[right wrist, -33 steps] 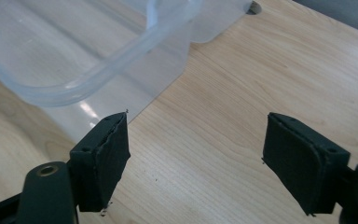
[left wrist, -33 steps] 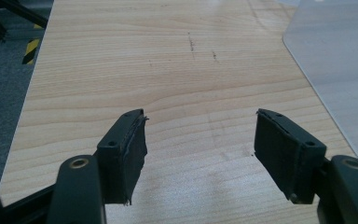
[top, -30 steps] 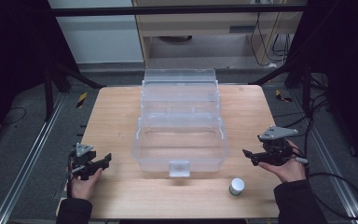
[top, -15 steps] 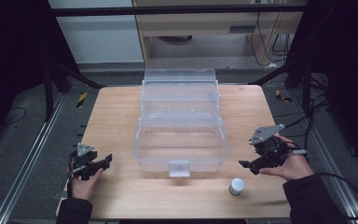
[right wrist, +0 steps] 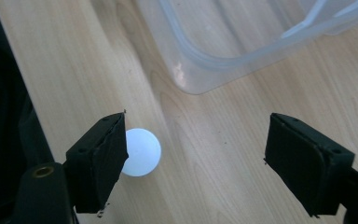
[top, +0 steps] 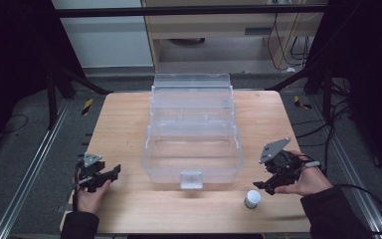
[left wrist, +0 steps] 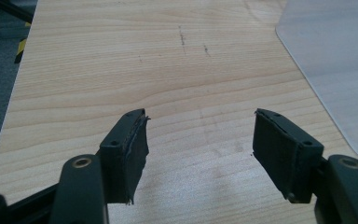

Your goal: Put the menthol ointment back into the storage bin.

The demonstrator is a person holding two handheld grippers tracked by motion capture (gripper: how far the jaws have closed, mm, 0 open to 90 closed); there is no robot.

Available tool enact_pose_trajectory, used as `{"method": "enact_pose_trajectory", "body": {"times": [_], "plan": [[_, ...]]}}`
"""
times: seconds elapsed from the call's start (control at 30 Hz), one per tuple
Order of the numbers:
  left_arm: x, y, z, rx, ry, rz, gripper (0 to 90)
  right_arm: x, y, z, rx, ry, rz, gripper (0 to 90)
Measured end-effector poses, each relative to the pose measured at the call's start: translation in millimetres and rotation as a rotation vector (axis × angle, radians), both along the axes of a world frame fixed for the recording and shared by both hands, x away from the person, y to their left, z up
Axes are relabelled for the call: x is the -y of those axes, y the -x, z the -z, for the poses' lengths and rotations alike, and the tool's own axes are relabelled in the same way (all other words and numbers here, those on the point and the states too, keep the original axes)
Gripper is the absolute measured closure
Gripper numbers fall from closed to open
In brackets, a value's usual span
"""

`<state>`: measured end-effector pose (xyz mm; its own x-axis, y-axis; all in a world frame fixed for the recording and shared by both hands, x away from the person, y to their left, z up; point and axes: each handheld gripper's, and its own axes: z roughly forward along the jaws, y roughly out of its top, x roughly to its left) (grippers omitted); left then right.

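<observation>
High view: clear plastic box [top: 192, 144] at centre of wooden table [top: 124, 119]; small white cap [top: 252, 198] at lower right, just below right gripper [top: 267, 186]; left gripper [top: 110, 173] at lower left. Left gripper view: jaws spread wide over bare wood, nothing between. Right gripper view: jaws just narrowed yet apart, gripping nothing; cap [right wrist: 142, 151] at lower left, box corner [right wrist: 223, 51] above.
</observation>
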<state>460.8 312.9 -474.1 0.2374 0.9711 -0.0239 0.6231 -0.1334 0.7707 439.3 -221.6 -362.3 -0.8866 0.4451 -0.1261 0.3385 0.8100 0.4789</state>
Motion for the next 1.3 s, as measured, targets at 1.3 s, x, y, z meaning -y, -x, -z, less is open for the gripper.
{"method": "enact_pose_trajectory", "body": {"times": [1.3], "plan": [[1.8,-1.2,1.1,-0.009,-0.010,0.016,35.7,-25.0,6.8,46.7,-0.141,0.245,-0.250,36.8]]}}
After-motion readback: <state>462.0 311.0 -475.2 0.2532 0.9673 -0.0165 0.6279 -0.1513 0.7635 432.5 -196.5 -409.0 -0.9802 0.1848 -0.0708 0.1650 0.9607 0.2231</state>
